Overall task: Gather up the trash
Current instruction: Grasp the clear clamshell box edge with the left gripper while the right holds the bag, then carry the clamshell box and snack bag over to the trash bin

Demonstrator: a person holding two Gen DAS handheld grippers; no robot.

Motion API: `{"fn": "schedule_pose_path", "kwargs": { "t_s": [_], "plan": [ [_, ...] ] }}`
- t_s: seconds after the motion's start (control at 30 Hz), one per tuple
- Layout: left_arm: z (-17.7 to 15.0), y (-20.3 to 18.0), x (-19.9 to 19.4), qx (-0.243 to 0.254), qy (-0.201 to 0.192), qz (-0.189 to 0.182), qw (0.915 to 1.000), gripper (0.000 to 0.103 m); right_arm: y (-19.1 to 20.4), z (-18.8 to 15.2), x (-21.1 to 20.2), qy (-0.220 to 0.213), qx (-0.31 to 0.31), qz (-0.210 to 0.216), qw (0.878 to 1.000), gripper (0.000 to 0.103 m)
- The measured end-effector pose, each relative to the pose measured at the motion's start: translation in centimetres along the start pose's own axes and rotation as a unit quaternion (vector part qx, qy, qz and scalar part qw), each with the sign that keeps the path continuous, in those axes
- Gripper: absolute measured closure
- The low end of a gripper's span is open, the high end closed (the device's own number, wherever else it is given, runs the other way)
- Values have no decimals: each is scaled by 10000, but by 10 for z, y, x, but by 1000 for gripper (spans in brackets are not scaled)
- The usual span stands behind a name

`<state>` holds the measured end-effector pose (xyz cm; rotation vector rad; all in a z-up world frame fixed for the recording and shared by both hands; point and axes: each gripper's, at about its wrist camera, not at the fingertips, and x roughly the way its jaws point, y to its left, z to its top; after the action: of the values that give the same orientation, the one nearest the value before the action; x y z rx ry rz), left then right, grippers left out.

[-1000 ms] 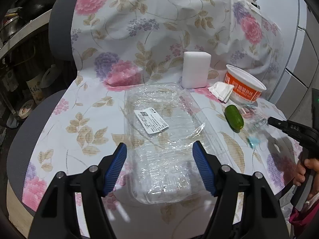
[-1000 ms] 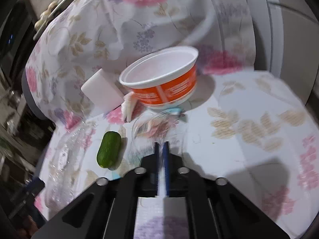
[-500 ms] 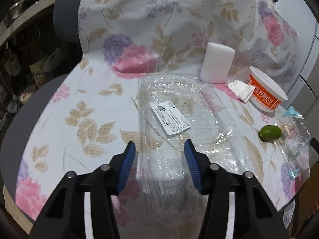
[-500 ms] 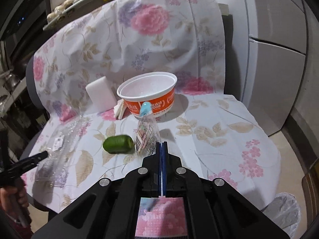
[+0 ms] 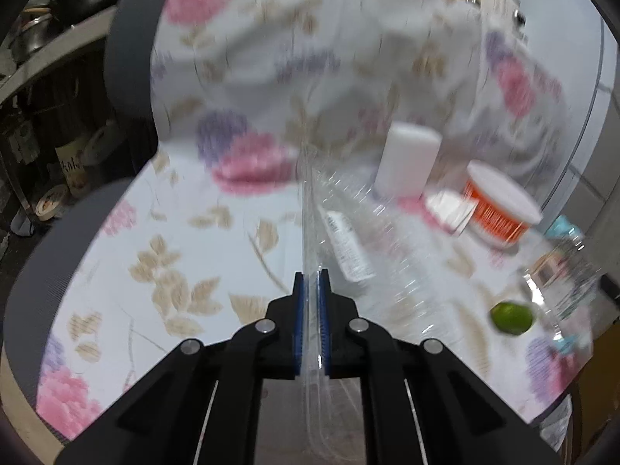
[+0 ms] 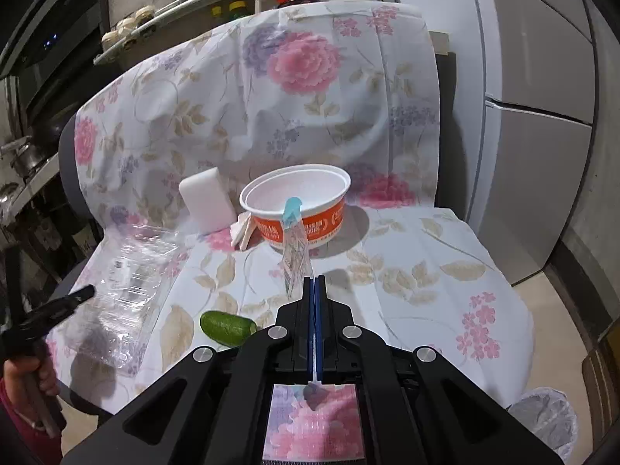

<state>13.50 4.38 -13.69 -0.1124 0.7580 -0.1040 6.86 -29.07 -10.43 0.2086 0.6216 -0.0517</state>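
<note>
Left gripper (image 5: 310, 283) just closed, pinching the near edge of the clear plastic tray (image 5: 348, 232), tilted up off the chair seat (image 6: 426, 255) near its left edge for carrying off. Right gripper (image 6: 314, 285) pressed together on a small clear wrapper (image 6: 295, 248), held up in front of the orange cup (image 6: 306, 213). Still left mid-seat: cup, tissue (image 6: 242, 228), white block (image 6: 205, 201); lime (image 6: 228, 327) at the front edge. Lined bin (image 6: 542, 422) at lower right, likely the drop point.

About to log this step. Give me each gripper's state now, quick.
Left gripper: just closed, shut on the clear plastic tray.
Right gripper: shut on the clear wrapper.
</note>
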Motion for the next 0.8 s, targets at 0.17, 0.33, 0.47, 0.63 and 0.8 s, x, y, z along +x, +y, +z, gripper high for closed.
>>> {"fn": "schedule_pose_path", "kwargs": {
  "t_s": [0.17,0.33,0.47,0.63,0.8],
  "plan": [
    [17,-8,-43,-58,-495,-273,9984,98,-5,9,-13,-202,159,126,9996,103],
    [23,-34,-74,103,-779,-650,9948,98,-17,12,-35,-392,301,139,9987,103],
    [19,-66,-89,318,-966,-955,9902,98,-34,13,-60,-571,464,30,9973,103],
    [8,-115,-96,676,-1039,-1411,9822,98,-65,6,-100,-774,717,-226,9942,103],
    [-7,-167,-94,1001,-961,-1975,9704,98,-104,-14,-143,-922,1041,-647,9882,103]
  ]
}}
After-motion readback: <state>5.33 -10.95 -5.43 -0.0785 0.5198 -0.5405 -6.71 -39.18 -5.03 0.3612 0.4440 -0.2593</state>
